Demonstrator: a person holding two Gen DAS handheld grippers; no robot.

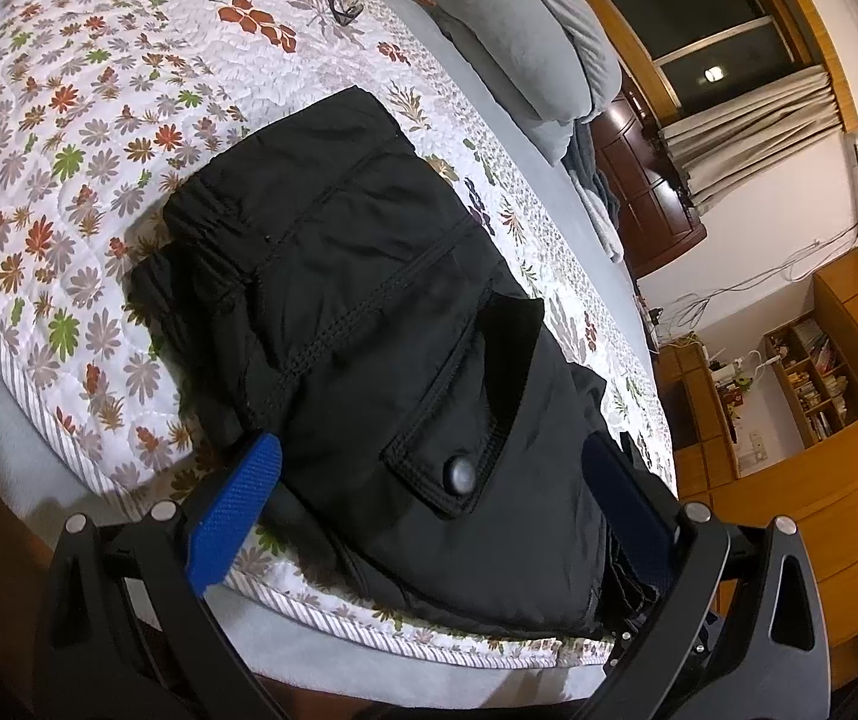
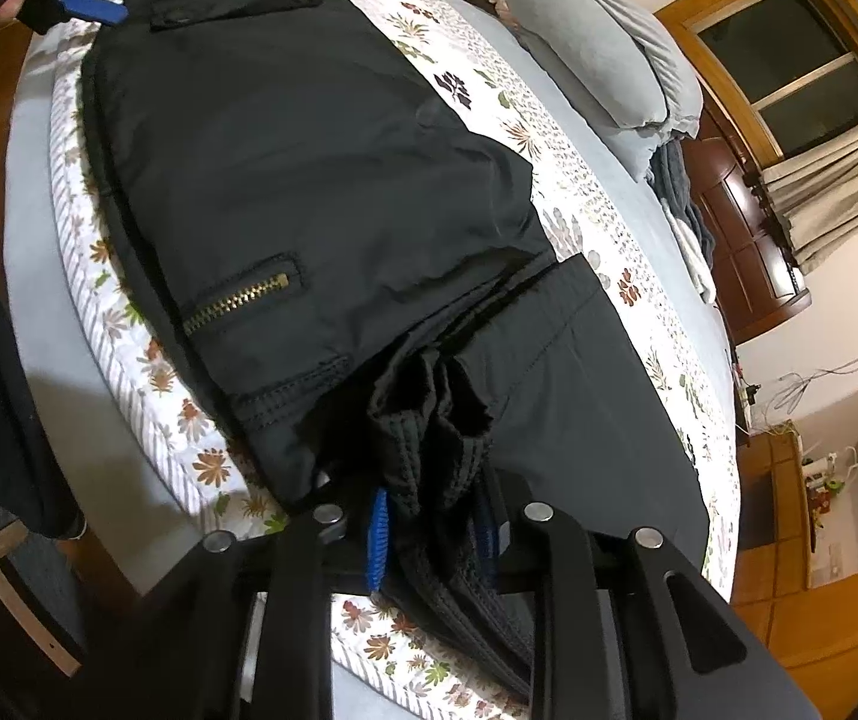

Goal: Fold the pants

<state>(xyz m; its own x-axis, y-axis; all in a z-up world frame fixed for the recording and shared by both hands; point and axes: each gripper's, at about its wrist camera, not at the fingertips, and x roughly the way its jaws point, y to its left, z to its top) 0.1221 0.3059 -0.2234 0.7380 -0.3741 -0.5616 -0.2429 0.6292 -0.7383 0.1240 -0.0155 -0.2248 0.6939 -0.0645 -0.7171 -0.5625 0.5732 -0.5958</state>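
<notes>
Judging from how the pants (image 1: 369, 312) lay, I put the fold at somewhere past its first stage. They sat on the quilt (image 1: 69, 138) near the bed's edge, already doubled lengthwise as far as I could tell, with the elastic waistband (image 1: 201, 228) at one end and a flap pocket with a snap (image 1: 464, 476) facing up. From the right wrist view, a zip pocket (image 2: 237, 300) showed on the upper layer, and a second layer of leg spread beneath it toward the far side.

My left gripper (image 1: 429, 498) was spread wide, its blue pads straddling the pocket area without pinching anything that I could see. My right gripper (image 2: 435, 534) was narrowed onto a bunched wad of cloth at the cuff end (image 2: 429, 420), the ribbed fabric pressed between the pads.

What remained, in my estimate, was the crosswise fold: bringing the gripped cuff end over toward the waistband, then flattening the bundle. The cuff end looked crumpled rather than squared, so I expected it would need smoothing. A grey pillow (image 1: 525, 42) lay well apart at the head of the bed.
</notes>
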